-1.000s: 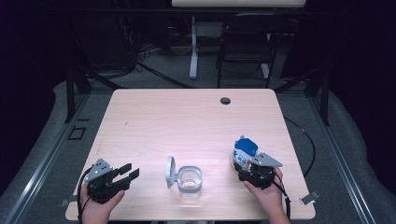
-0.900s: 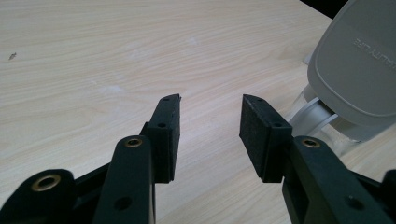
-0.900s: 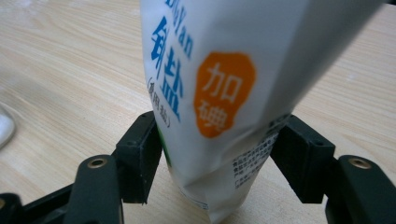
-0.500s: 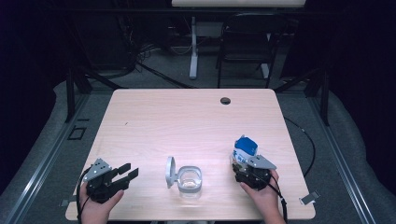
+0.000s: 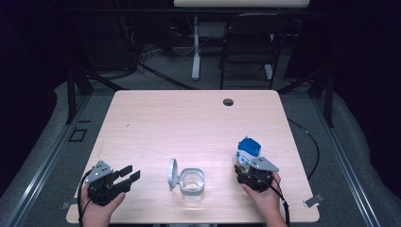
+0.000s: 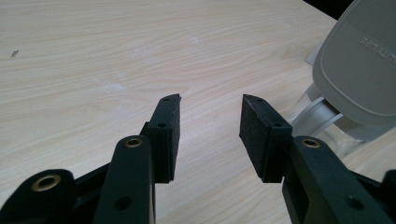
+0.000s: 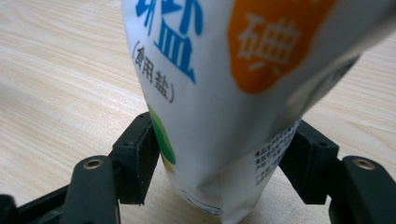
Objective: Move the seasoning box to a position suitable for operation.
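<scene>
A white salt bag (image 5: 248, 147) with a blue top and blue and orange print stands upright at the table's front right. My right gripper (image 5: 245, 166) is shut on its lower part. In the right gripper view the two black jaws press the bag (image 7: 224, 70) from both sides, and my right gripper (image 7: 223, 156) holds it just above the tabletop. A clear container (image 5: 192, 182) with its grey lid (image 5: 173, 168) flipped up sits front centre. My left gripper (image 5: 130, 173) rests at the front left, open and empty, and my left gripper (image 6: 210, 116) points toward the lid (image 6: 359, 60).
The light wooden table (image 5: 189, 123) has a small round cable hole (image 5: 228, 101) near its far edge. A chair (image 5: 246, 47) and a stand's legs are on the floor beyond the table. A cable (image 5: 312, 142) trails off the right edge.
The right gripper has shifted very slightly at the bag's base. The left gripper, the container and the bag stay where they were.
</scene>
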Demonstrator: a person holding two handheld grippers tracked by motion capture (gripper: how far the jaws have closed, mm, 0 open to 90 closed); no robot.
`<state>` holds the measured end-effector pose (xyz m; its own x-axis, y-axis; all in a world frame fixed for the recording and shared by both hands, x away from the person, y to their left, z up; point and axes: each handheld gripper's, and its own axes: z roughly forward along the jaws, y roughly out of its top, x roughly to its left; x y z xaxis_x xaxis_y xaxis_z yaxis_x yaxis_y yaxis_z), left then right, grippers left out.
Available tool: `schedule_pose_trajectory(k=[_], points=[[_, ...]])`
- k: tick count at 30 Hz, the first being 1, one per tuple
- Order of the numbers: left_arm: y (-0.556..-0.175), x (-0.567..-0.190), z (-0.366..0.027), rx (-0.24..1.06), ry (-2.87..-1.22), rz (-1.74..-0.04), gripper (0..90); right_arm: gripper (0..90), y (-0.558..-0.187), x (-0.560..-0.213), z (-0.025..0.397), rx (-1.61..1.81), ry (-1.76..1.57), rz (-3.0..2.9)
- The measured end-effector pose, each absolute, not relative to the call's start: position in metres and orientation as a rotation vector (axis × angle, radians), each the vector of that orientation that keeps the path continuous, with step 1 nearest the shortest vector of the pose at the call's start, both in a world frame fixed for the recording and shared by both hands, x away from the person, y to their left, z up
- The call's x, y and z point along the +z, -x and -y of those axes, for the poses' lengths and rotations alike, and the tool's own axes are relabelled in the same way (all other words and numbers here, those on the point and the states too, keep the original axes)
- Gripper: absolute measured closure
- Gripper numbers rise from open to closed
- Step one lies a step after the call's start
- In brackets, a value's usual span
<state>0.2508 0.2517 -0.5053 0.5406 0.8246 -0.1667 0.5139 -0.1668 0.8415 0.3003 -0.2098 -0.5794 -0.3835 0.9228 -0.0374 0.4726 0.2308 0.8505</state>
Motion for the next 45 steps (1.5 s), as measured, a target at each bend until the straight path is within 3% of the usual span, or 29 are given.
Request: schedule_pose_trajectory(k=[45], points=[[-0.2514,-0.5078,-0.2524,0.403,-1.834,-1.114,58.8,38.9,-0.3066,-0.5783,0.2171,1.092,-1.252,-2.011]])
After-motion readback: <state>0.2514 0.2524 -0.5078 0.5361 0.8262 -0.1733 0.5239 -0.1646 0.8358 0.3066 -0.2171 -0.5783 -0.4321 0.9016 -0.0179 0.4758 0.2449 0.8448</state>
